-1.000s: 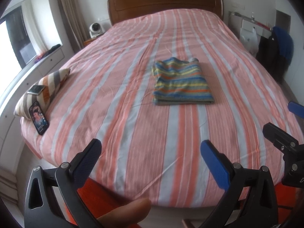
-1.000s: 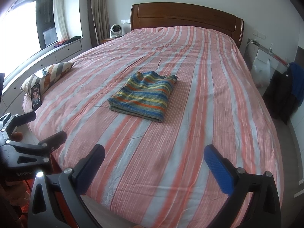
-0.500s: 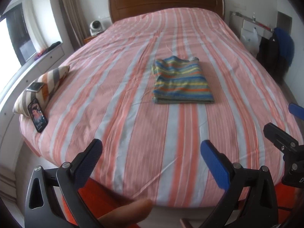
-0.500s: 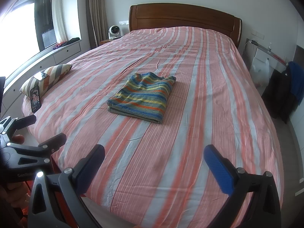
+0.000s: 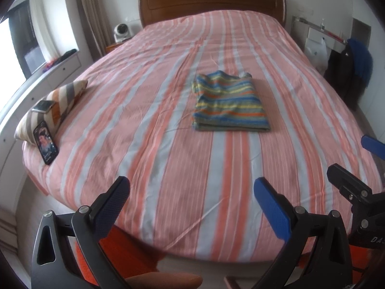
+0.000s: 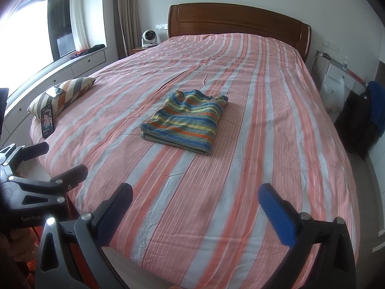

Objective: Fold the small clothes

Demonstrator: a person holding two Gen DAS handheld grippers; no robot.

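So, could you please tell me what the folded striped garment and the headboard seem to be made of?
The folded striped garment looks like a soft knit, perhaps cotton or terry: matte, nubby surface, thick rounded fold edges. The headboard appears to be reddish-brown wood with a glossy varnish, judging by its sheen; whether solid or veneer, I cannot tell.

At frame centre we see a folded multicoloured striped cloth garment (image 6: pixel 186 122) on the pink-and-grey striped bed (image 6: pixel 264 144); our right gripper (image 6: pixel 195 207) gapes empty at bottom, left gripper (image 6: pixel 45 159) lower left.
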